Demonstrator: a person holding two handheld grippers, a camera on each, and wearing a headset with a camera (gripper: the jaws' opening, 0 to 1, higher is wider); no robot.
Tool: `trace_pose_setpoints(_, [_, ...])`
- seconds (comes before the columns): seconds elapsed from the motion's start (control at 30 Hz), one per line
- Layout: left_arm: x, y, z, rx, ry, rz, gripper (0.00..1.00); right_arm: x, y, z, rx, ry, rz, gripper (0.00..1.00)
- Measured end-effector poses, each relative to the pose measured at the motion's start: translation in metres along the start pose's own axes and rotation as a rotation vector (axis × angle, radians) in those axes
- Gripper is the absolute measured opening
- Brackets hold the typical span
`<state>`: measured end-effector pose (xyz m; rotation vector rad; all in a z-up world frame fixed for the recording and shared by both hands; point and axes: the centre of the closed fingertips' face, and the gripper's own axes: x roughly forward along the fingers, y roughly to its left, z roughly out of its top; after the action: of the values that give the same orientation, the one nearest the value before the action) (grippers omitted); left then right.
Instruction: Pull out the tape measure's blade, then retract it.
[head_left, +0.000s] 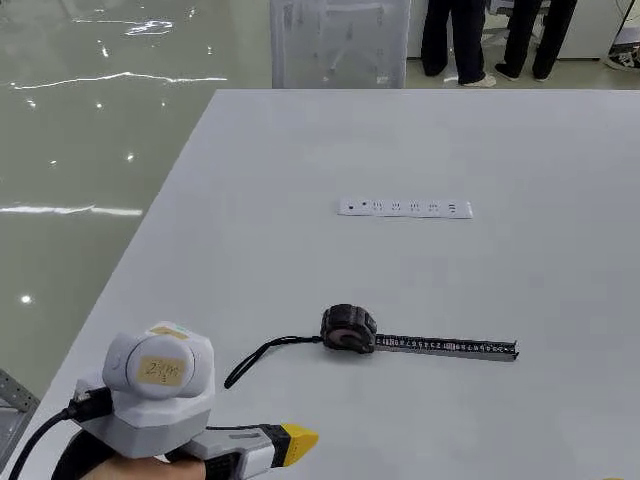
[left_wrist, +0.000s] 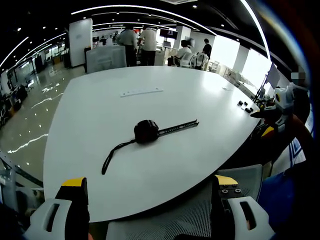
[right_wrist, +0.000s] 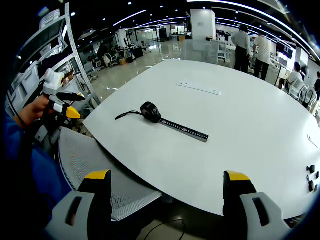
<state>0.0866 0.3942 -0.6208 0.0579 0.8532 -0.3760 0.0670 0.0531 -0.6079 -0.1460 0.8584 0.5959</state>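
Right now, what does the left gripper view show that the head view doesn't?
Left gripper view adds: its own jaws, open and yellow-tipped, the right gripper beyond the table's right edge, and a mesh chair back. Head view adds: the left gripper from above, with its cable. Both: the tape measure on the white table, blade out, wrist strap, power strip.

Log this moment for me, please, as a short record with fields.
tape measure: lying on the white table, untouched
blade: pulled out, flat on the table
wrist strap: trailing on the side opposite the blade
power strip: farther along the table, apart from the tape measure
left tongs: open, empty, away from the tape measure
right tongs: open, empty, away from the tape measure
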Motion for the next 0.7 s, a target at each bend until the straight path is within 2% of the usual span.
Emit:
trace_pose_setpoints(0.27, [0.007,-0.002,0.001,-0.012,0.004,0.007,0.99,0.008,-0.007,0.003,-0.002,0.005,0.011,0.88])
trace_pose_setpoints(0.7, [0.026,-0.01,0.014,0.018,0.018,-0.005,0.99,0.022,-0.019,0.003,-0.01,0.024,0.022,0.88])
